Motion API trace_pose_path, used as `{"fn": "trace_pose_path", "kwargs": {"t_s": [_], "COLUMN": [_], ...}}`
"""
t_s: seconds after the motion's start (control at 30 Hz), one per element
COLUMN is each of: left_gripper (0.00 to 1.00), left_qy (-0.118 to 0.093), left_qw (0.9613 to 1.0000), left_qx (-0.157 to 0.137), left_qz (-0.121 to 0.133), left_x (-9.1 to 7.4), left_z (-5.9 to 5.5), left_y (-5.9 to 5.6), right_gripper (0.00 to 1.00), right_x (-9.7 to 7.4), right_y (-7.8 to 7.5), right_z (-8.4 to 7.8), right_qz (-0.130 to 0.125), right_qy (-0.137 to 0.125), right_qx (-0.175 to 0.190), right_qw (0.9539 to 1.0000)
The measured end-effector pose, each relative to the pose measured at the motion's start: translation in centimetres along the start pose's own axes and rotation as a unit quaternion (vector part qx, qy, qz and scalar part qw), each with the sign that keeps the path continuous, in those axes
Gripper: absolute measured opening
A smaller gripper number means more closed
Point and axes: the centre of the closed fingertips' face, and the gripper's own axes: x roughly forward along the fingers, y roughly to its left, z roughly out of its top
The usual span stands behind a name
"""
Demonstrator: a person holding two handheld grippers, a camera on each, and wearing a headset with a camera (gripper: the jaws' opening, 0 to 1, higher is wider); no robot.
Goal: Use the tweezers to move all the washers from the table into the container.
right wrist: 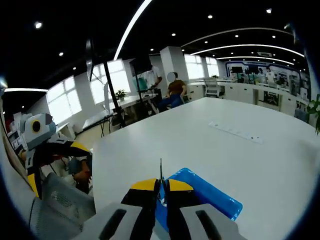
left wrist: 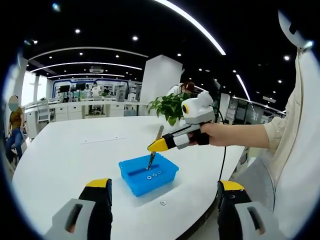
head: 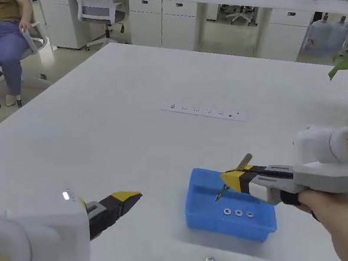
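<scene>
A blue container [head: 256, 226] stands on the white table, with three washers [head: 238, 212] in a row inside it. One more washer [head: 210, 260] lies on the table just in front of it. My right gripper [head: 232, 178] is shut on the tweezers [head: 221, 192], which slant down into the container with their tip just above the washers. In the right gripper view the tweezers [right wrist: 160, 172] stick up between the shut jaws over the container [right wrist: 210, 197]. My left gripper [head: 159, 233] hangs wide open left of the container, holding nothing. The left gripper view shows the container [left wrist: 148, 175] and the loose washer [left wrist: 163, 203].
A flat power strip [head: 203, 111] lies across the middle of the table. A person [head: 2, 34] sits on a chair beyond the table's far left corner. A green plant [head: 347, 61] stands at the right edge. Office cabinets and chairs line the back.
</scene>
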Motion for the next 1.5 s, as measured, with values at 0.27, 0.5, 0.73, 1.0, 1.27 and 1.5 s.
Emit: {"fn": "trace_pose_path", "kwargs": {"t_s": [0.27, 0.5, 0.73, 1.0, 1.27, 1.5], "left_gripper": [0.89, 0.89, 0.89, 0.88, 0.88, 0.88], "left_qy": [-0.001, 0.0, -0.001, -0.001, -0.003, -0.002], "left_qw": [1.0, 1.0, 0.9999, 0.9999, 0.9998, 0.9998], "left_qx": [0.002, -0.001, -0.002, -0.003, -0.006, -0.008], "left_qz": [0.0, 0.006, 0.012, 0.015, 0.018, 0.018], "left_x": [-0.1, -0.4, -0.7, -0.7, -0.8, -0.8], "left_z": [0.1, 0.0, -0.1, -0.1, -0.1, -0.2], "left_y": [0.1, 0.5, 0.9, 1.1, 1.3, 1.3], "right_gripper": [0.02, 0.02, 0.02, 0.02, 0.03, 0.03], "right_x": [2.0, 3.3, 4.1, 4.7, 4.9, 4.0], "right_y": [-1.6, -2.0, -3.6, -4.0, -4.0, -3.8], "right_z": [-1.5, -3.0, -4.2, -4.6, -5.2, -4.3], "right_qz": [-0.016, -0.017, -0.025, -0.02, -0.016, -0.026], "right_qy": [0.038, 0.071, 0.092, 0.101, 0.108, 0.068], "right_qx": [0.009, -0.001, 0.004, -0.001, -0.002, 0.021], "right_qw": [0.9991, 0.9973, 0.9954, 0.9947, 0.9941, 0.9971]}}
